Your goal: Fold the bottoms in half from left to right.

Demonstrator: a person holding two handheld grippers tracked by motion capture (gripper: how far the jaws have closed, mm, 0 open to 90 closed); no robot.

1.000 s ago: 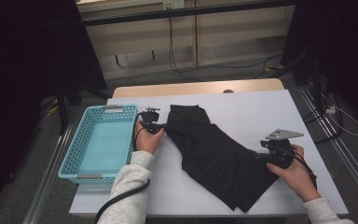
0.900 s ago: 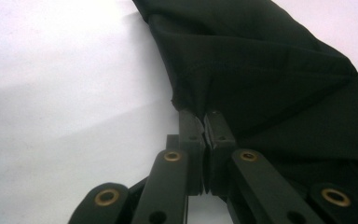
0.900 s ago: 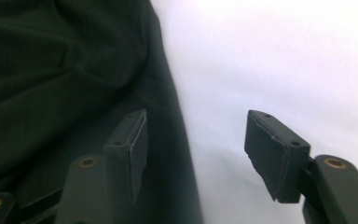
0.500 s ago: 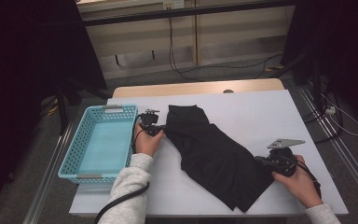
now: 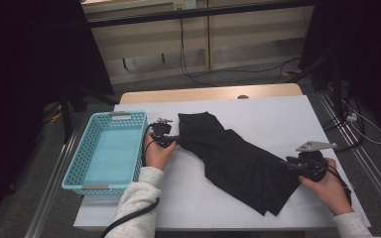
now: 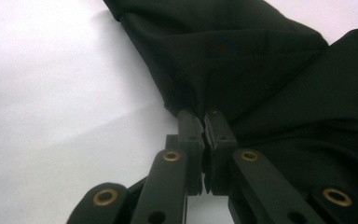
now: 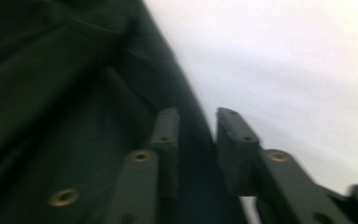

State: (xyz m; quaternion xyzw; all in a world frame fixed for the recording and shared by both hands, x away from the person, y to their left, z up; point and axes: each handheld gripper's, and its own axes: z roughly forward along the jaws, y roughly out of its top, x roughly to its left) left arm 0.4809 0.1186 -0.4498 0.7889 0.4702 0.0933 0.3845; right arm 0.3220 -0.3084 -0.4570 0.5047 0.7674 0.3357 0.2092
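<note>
On the white table (image 5: 228, 106), a black garment (image 5: 238, 161) lies slanted from the far middle down toward my right, one end near the blue basket (image 5: 106, 151) and the other spreading wide close to the near edge. My left gripper (image 5: 171, 140) sits just beside the basket's right wall, at the garment's narrow end. In the left gripper view, my left fingers (image 6: 189, 128) are pressed together with a fold of the dark cloth (image 6: 261, 70) pinched between their tips, the fabric bunching up just above them and the bare table off to one side.

My right gripper (image 5: 297, 166) rests at the garment's right edge, near the wide end, with the grey plate standing above my hand. In the right gripper view, blurred as it is, my right fingers (image 7: 235, 135) stand apart with a gap between them, and they have just been opening. The garment's edge (image 7: 74, 93) runs through that gap: one finger lies over the cloth, the other over the pale table (image 7: 284, 60). The pads do not press on the fabric.
</note>
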